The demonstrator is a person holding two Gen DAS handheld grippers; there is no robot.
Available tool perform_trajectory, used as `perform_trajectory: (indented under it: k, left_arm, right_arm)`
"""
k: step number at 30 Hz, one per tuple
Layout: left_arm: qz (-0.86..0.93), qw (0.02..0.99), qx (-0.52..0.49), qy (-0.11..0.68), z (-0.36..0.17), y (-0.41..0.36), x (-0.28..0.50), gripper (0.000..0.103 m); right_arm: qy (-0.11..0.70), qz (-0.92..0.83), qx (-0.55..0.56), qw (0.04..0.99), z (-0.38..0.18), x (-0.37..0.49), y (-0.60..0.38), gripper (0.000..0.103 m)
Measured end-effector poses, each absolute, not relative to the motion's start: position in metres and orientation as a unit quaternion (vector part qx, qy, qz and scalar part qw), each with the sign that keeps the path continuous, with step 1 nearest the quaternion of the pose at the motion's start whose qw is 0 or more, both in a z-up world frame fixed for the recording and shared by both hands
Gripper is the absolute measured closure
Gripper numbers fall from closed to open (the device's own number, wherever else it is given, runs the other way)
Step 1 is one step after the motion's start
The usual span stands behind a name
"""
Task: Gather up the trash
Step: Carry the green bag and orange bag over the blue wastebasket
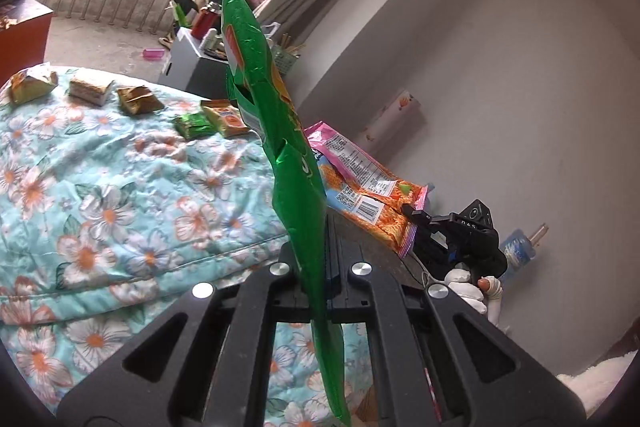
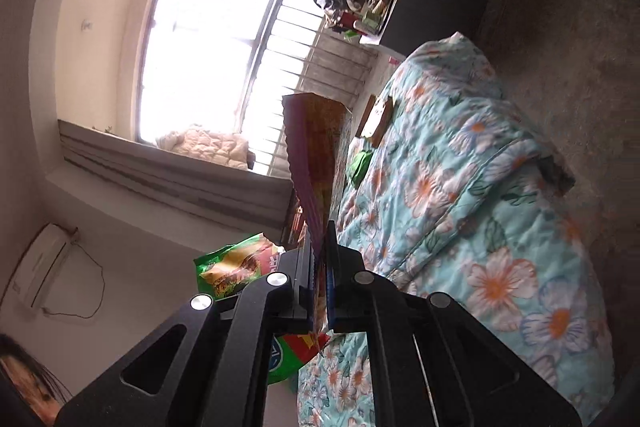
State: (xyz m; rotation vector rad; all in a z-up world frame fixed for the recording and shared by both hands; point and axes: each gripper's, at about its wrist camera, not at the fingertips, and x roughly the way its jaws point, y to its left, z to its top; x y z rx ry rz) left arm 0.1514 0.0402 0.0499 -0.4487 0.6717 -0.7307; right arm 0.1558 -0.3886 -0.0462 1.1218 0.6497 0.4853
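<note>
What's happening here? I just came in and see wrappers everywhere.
A person is collecting trash off a bed with two handheld grippers. The left gripper is shut on a green bag, held up edge-on above the quilt. The right gripper is shut on a pink-orange noodle packet. Several small wrappers lie in a row on the quilt, not yet picked up.

The green wrapper (image 1: 296, 163) runs off the bottom edge, its print unreadable edge-on.
</note>
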Motion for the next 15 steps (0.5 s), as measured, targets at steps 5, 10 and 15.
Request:
perform_trajectory:
  k: [5,10,15]
  left_arm:
    - [-0.404,0.837,-0.175,0.324,0.061,-0.028,0.164,0.102]
    - [-0.444,0.815,-0.14,0.345,0.059,-0.101,0.177,0.102]
    - [-0.472,0.793,-0.106,0.371,0.041,-0.168,0.189,0.102]
  right_arm:
    - [0.235,0.147,0.543,0.793,-0.044,0.095,-0.473,0.098]
    - [0.193,0.071,0.579,0.789,-0.072,0.047,-0.543,0.098]
    - [0.178,0.019,0.614,0.769,-0.116,0.033,-0.587,0.098]
